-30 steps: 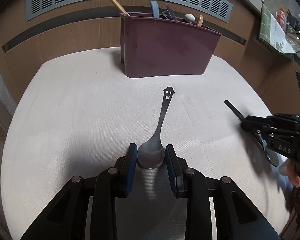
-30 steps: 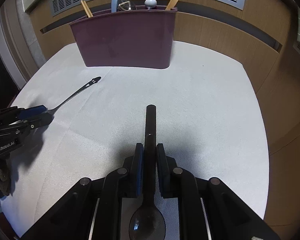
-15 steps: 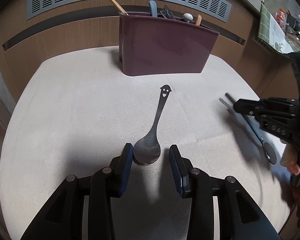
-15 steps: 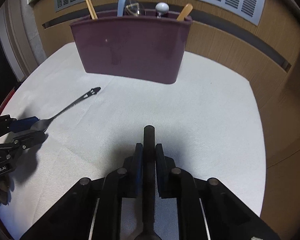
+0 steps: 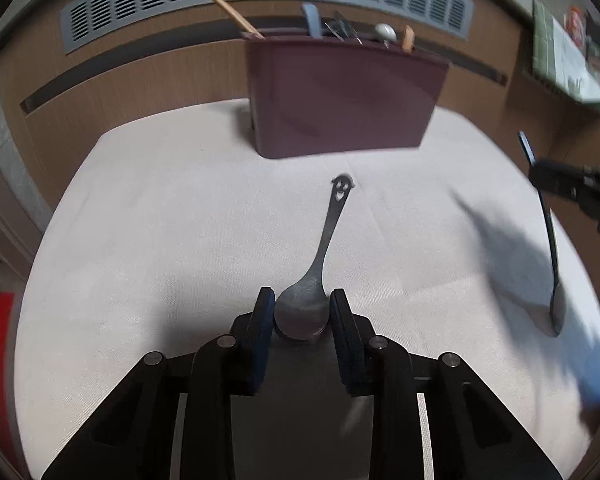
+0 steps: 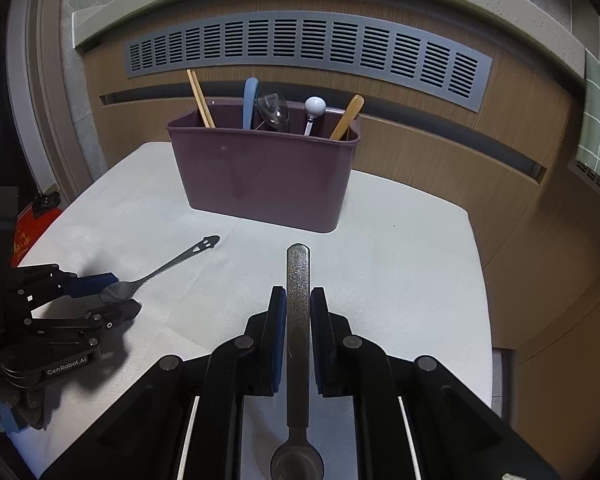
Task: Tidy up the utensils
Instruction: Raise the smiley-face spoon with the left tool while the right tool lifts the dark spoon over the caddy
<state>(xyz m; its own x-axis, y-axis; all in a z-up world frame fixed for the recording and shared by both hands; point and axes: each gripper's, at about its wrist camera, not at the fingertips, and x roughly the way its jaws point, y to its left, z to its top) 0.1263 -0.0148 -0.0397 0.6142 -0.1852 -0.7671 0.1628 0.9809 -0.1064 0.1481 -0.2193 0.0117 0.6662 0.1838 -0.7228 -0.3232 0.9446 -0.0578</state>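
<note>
— Since a second ago, we are seeing our right gripper [image 6: 298, 312] lifting the black-handled spoon [image 6: 298, 280] clear of the white cloth [image 6: 400, 280]; the maroon caddy [image 6: 264, 172] is now sitting lower and fuller in the right wrist view.

— And the left?

— Our left gripper [image 5: 302, 316] has barely shifted. Its jaws have just been closing again, and the pads are now bracketing the bowl of the smiley-handled spoon [image 5: 328, 240], touching or nearly so; we are not calling it a firm grip yet.

— How is each spoon lying?

— The right one is clamped by its handle, pointing to twelve o'clock straight at the caddy, bowl trailing at six. The left one is resting flat on the cloth, handle running from the jaws toward one o'clock, smiley end just short of the caddy.

— So which hand is leading?

— We are judging the right, since its spoon is already airborne and aligned.
</note>
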